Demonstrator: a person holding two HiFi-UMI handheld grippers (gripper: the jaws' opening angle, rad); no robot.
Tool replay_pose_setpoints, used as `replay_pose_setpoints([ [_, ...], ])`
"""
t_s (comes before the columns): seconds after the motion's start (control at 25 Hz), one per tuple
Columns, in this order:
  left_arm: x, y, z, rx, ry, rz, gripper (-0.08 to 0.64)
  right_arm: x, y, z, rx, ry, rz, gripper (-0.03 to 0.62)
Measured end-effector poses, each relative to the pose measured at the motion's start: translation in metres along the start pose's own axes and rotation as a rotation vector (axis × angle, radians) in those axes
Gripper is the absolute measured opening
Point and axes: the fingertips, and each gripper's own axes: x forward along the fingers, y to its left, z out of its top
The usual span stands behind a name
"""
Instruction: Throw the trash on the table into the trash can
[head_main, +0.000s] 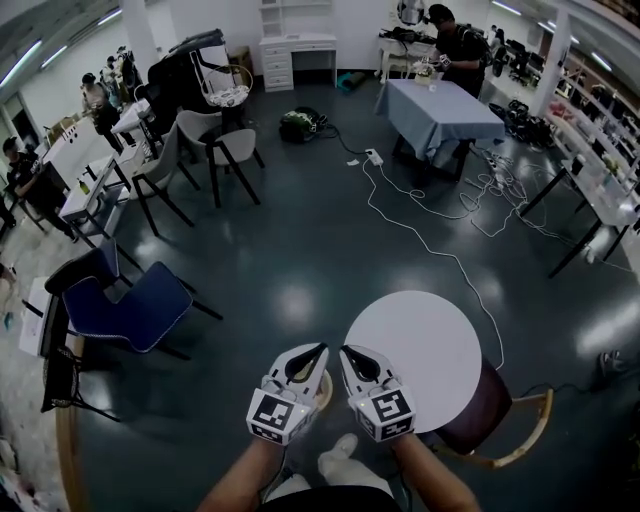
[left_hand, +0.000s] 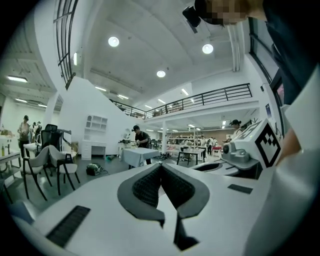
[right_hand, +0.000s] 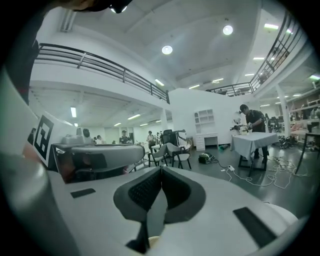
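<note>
Our left hand-held gripper (head_main: 320, 350) and right hand-held gripper (head_main: 343, 351) sit shut and empty beside the round desk (head_main: 420, 340), where we see no trash. Clearing looks done. Next, we judge, comes a scan for leftovers.

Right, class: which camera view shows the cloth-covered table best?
The head view: the cloth-covered table is seen from above, with most of its top and its draped sides clear. In the right gripper view the table appears side-on, smaller; in the left gripper view the table is small and distant.
</note>
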Motion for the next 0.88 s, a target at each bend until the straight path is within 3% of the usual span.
replay_pose_setpoints([
  [0.36,-0.069,-0.011,0.024,0.037,-0.023,0.018,0.015,-0.029,0.055,0.028,-0.032,-0.047,-0.02,0.018],
  [0.88,-0.184,-0.033,0.042,-0.028,-0.046,0.038,0.015,-0.084,0.153,0.044,-0.043,-0.088,-0.041,0.018],
])
